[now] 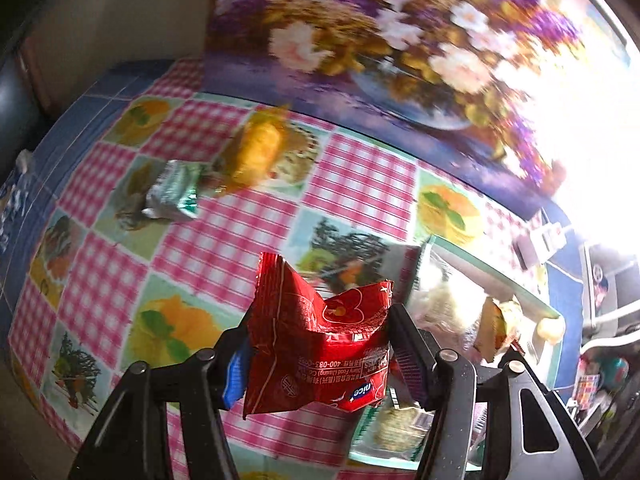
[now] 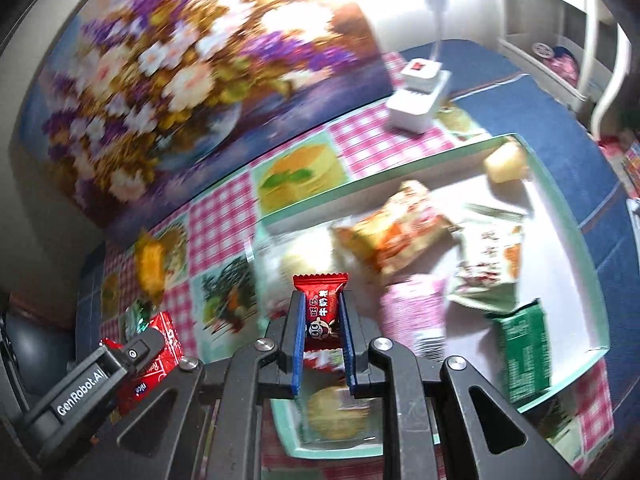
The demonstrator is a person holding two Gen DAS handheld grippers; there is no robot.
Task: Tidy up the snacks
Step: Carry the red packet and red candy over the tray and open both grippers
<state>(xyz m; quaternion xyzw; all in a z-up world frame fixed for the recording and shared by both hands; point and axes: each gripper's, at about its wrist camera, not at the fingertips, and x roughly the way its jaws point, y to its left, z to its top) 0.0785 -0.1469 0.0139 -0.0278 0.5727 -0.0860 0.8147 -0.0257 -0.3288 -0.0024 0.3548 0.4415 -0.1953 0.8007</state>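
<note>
Two snacks held: one in each gripper, both lifted above the table.
Left gripper (image 1: 320, 344): its pads press on a crumpled red packet (image 1: 316, 344) from both sides; the jaws stand partly apart because the packet is wide.
Right gripper (image 2: 322, 320): its jaws are nearly together and pinch a small red candy (image 2: 321, 308), which stands upright between the blue pads (image 2: 298, 344), its crimped top edge above the fingertips.
Tray (image 2: 400, 168): a pale green-rimmed tray lies under and to the right of the right gripper; in the left wrist view it is to the right of the left gripper.
Inside the tray: an orange packet (image 2: 394, 232), a pink packet (image 2: 416, 312), a dark green packet (image 2: 524, 344), a round cracker in clear wrap (image 2: 336, 412) directly below the right gripper's fingers.
Tablecloth (image 1: 224, 248): pink check with fruit pictures, beneath both grippers.
Loose on the tablecloth: a silver-green packet (image 1: 174, 196) and a yellow packet (image 1: 256, 152), ahead and to the left of the left gripper, well apart from it.
Behind: a flower picture (image 1: 380, 40) stands at the far edge of the table.
Sharpness: background is blurred.
</note>
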